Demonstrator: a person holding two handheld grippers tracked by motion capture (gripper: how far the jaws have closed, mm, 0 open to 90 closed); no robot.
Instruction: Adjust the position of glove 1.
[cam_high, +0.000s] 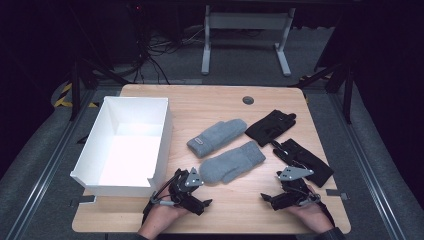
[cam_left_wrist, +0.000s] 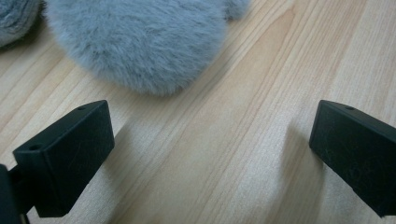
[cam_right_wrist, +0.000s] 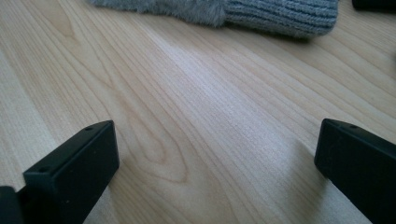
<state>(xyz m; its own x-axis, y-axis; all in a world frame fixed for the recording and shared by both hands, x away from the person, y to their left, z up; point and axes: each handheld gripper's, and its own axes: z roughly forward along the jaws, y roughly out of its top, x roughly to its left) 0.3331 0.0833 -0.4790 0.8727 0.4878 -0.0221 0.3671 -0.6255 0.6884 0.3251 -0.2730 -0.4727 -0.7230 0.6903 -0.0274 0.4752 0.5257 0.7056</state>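
Both tools sit low in the frame of the high view, each with its jaws spread wide and nothing between them. The left hand-held gripper (cam_high: 191, 192) rests at lower centre-left, just beside the fluffy tip of the near grey mitten (cam_high: 232, 162). In the left gripper view that mitten (cam_left_wrist: 140, 42) fills the upper left, a little beyond the jaws.

The right hand-held gripper (cam_high: 290, 192) is at lower right, close below the near black glove (cam_high: 302, 161). A second grey mitten (cam_high: 217, 136) and a second black glove (cam_high: 270, 127) lie farther up, towards the centre. The white box (cam_high: 131, 145) stands at the left of the wooden surface (cam_high: 240, 210).

The likeliest trouble, as I judge it, is a shallow pinch. The mitten is soft and furry, so jaws closing on fuzz alone could slide off as it lifts. Coming down too steeply could press the jaw tips into the wood and merely push the mitten along. The two mittens lie near each other, so a careless drag might shift the far one as well. The near wall of the box is close to the left tool, and a dangling mitten could catch on its rim.
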